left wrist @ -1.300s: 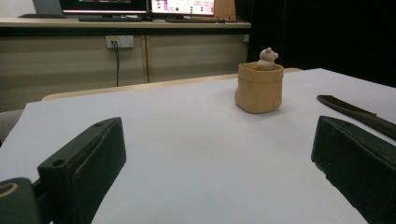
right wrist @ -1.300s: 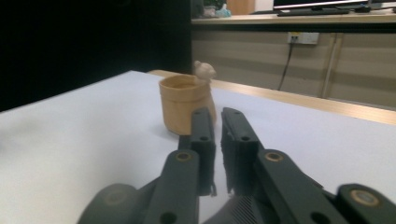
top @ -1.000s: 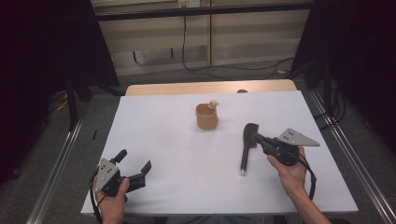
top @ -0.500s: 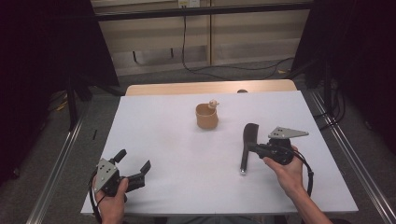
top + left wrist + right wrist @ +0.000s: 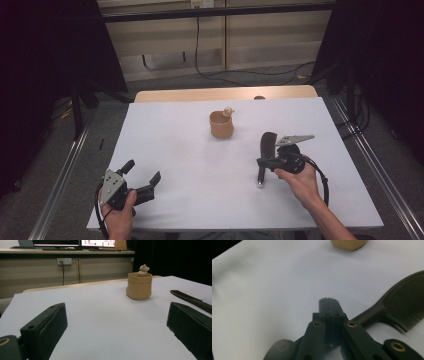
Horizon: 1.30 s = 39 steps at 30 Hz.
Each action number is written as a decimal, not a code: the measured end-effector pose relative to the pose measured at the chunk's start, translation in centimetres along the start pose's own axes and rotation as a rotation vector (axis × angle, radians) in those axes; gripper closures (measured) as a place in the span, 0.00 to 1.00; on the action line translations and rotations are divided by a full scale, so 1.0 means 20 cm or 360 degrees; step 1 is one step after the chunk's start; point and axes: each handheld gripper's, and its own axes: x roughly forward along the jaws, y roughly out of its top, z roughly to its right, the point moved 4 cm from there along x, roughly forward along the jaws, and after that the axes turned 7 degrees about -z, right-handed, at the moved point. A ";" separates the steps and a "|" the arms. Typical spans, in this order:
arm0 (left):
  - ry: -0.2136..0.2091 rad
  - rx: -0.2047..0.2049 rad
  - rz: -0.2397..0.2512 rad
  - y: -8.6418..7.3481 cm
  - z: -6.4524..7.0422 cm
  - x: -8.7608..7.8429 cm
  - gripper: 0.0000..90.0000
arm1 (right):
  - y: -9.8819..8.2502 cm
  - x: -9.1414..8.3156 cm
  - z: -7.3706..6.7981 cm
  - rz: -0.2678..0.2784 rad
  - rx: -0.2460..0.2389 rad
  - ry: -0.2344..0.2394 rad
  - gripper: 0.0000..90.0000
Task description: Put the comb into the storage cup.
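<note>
Item 1. White table (image 5: 200,165), rectangular, with a pale wood strip along its far edge. No brand, label or legible writing on any object; the monitor screens past the far edge in the left gripper view are too small to read.

Item 2. Tan cup (image 5: 221,125), upright, near the middle of the far edge, standing well apart from both grippers. A small pale bear-like figure (image 5: 228,111) sits at its rim on the far right side. In the left gripper view the cup (image 5: 139,286) shows the figure (image 5: 143,270) peeking above its top.

Item 3. Black comb (image 5: 265,155), lying flat in the right half of the table, nearer the right edge than the cup. Long axis runs near to far: broad toothed end points to the far edge, thin handle points to the near edge and ends in a pale tip. Fine teeth visible in the right gripper view (image 5: 404,307).

Item 4. Right gripper (image 5: 261,163), held in the right hand (image 5: 300,182), its jaws pressed together and lying across the comb's handle; whether they pinch it cannot be told.

Item 5. Left gripper (image 5: 142,176), held in the left hand (image 5: 120,217) at the near left corner, jaws spread wide, nothing between them.
</note>
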 end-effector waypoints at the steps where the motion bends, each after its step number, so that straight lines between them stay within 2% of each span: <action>1: -0.0007 0.0001 -0.0002 0.00 0.00 0.00 0.04 | -0.01 0.02 -0.01 -0.0037 0.0013 0.0022 1.00; 10: -0.0011 0.0007 0.0000 0.00 0.00 0.00 0.04 | -0.02 0.04 -0.03 -0.0116 0.0014 0.0062 1.00; 14: -0.0017 0.0009 -0.0002 0.00 0.00 0.00 0.04 | -0.03 0.06 -0.02 -0.0150 0.0008 0.0039 1.00; 20: -0.0017 -0.0001 -0.0007 0.00 0.00 0.01 0.04 | -0.04 0.08 -0.04 -0.0189 -0.0004 0.0046 1.00; 28: -0.0031 0.0007 -0.0017 0.00 0.00 0.01 0.04 | -0.05 0.10 -0.04 -0.0241 -0.0009 0.0036 1.00; 33: -0.0038 0.0001 -0.0006 0.00 0.00 0.01 0.04 | -0.07 0.11 -0.02 -0.0261 -0.0017 0.0007 1.00; 39: -0.0039 0.0004 -0.0009 0.00 0.00 0.01 0.04 | -0.07 0.11 -0.02 -0.0266 -0.0006 0.0020 1.00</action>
